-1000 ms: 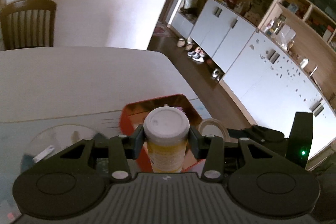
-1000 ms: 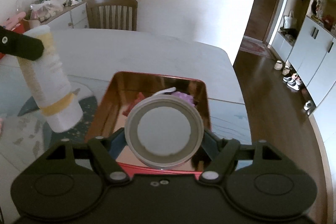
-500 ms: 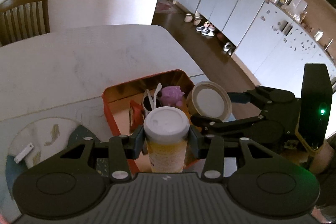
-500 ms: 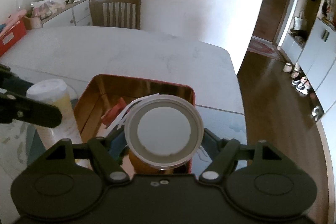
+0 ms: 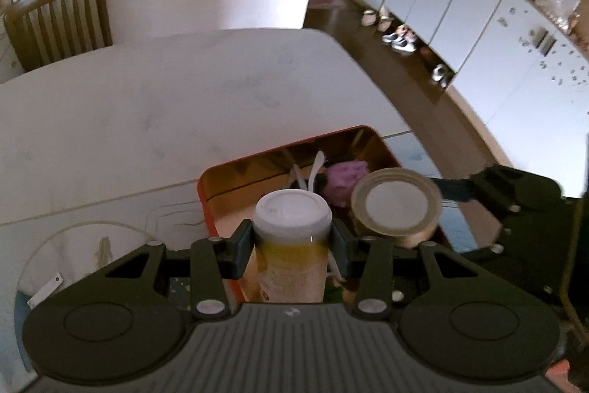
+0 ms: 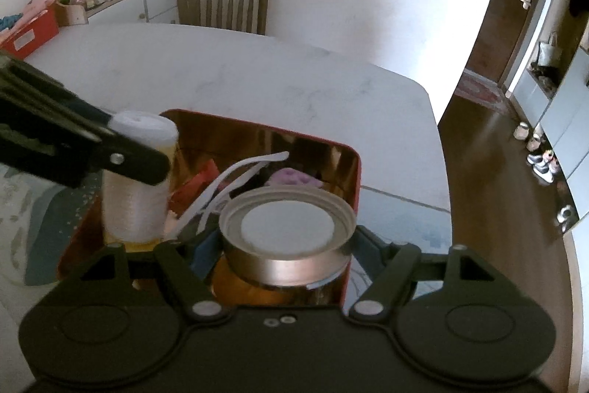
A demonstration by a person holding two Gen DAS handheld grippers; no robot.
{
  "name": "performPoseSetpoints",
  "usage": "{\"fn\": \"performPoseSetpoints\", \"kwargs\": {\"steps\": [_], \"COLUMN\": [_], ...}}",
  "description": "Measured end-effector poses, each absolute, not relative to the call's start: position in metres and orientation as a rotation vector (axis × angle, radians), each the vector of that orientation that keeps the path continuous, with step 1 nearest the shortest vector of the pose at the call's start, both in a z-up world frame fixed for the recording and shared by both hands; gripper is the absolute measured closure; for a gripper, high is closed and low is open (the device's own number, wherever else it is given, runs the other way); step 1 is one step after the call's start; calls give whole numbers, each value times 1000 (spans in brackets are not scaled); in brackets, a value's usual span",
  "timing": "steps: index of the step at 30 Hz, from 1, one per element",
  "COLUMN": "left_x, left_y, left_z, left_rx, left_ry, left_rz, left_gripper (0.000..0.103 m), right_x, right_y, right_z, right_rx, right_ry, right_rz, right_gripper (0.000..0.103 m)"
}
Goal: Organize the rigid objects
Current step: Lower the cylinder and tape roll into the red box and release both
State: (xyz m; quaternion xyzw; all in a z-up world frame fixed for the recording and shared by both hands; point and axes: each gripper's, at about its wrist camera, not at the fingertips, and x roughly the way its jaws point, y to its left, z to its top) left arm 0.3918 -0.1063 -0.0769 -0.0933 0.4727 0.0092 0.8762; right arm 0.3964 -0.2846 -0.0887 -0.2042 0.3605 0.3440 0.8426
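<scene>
Left tongs [image 5: 292,242]: clamped on white-capped bottle [image 5: 292,212]. Right tongs [image 6: 287,245]: clamped on wide-lidded jar [image 6: 287,227]. Red tin [image 6: 353,168]: beneath both.

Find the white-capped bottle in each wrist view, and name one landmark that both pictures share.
Left wrist view: the white-capped bottle sits bottom centre, clamped between this gripper's fingers.
Right wrist view: it stands at the left, over the tin's near-left corner, gripped near its cap.
Shared landmark: the red tin with its gold lining.
</scene>
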Motion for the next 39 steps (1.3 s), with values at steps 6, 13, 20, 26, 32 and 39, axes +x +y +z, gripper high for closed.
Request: {"fn": "performPoseSetpoints", "kwargs": {"steps": [6,13,20,26,32,39], "left_x": [407,424,420,408,379,327], "left_y": [-106,-102,-100,-98,-95,-84], "left_z": [-85,-102,-107,-100,-81,-60], "left_rx": [-195,-199,-207,-221,-247,-277], "left_ry": [986,1033,1045,1019,963,899], "left_rz": [39,77,86,70,54,71], "left_gripper": [60,59,59,48,40,37], "right_x": [394,391,393,386,372,349], "right_y": [-285,-292,-299,-303,-307,-302], "right_z": [-88,-81,-74,-64,-49,-33], "right_rx": [-462,-448,-400,-359,-307,-265], "right_ry": [748,733,752,758,756,743], "right_rz": [743,754,743,733,721,735], "right_gripper": [27,22,21,21,17,13]}}
